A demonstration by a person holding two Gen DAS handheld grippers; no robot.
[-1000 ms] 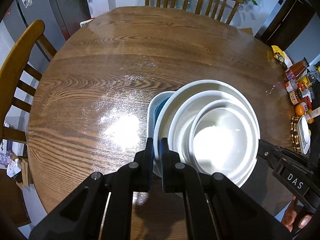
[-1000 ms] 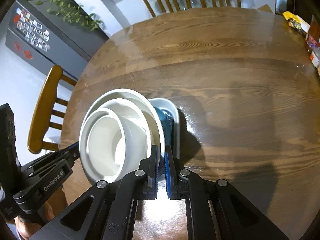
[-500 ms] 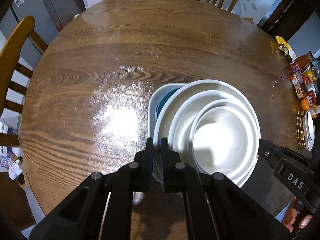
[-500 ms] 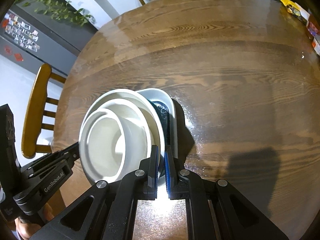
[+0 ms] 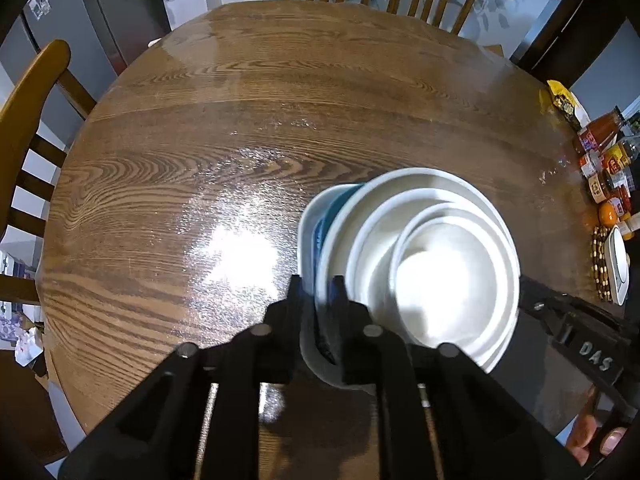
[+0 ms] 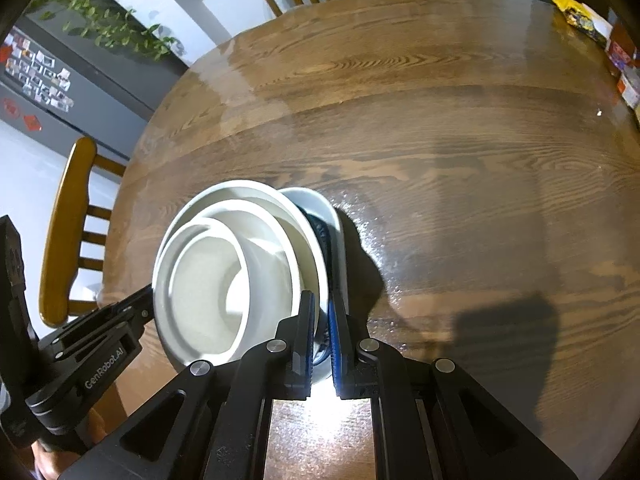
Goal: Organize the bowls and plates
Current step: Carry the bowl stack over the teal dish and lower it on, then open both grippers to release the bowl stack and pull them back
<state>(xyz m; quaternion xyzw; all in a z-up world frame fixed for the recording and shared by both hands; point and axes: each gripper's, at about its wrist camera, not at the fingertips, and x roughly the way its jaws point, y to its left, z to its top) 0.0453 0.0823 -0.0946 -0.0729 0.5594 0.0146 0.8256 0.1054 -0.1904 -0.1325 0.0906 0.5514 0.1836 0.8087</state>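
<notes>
Left wrist view: shows condiment bottles (image 5: 606,164) and an orange (image 5: 607,214) at the bench's right edge, plus the right hand-held gripper's body with a "DAS" label. Right wrist view: shows instead a fridge door with photos (image 6: 40,76), a trailing plant (image 6: 108,24), and the left tool's body marked "GenRobot.AI".

Stack of dishes (image 5: 436,268) sits over the near part of the round wooden bench (image 5: 240,128), between the two tools. Nested white bowls open upward, smallest innermost, inside a wide white bowl; beneath it a dish with a dark teal inner face (image 5: 334,208) and pale rim. The nest appears tilted, rims crowded toward the left tool's side in the right view. Round pieces, no clear long axis.

Left hand-held gripper (image 5: 316,300): fingers narrowly parted, pinching the left rim of the stack, pale edge between the pads.

Right hand-held gripper (image 6: 320,312): fingers narrowly parted, blue pads clamped on the right rim of the stack.

Chairs (image 6: 64,232) stand around the bench.
</notes>
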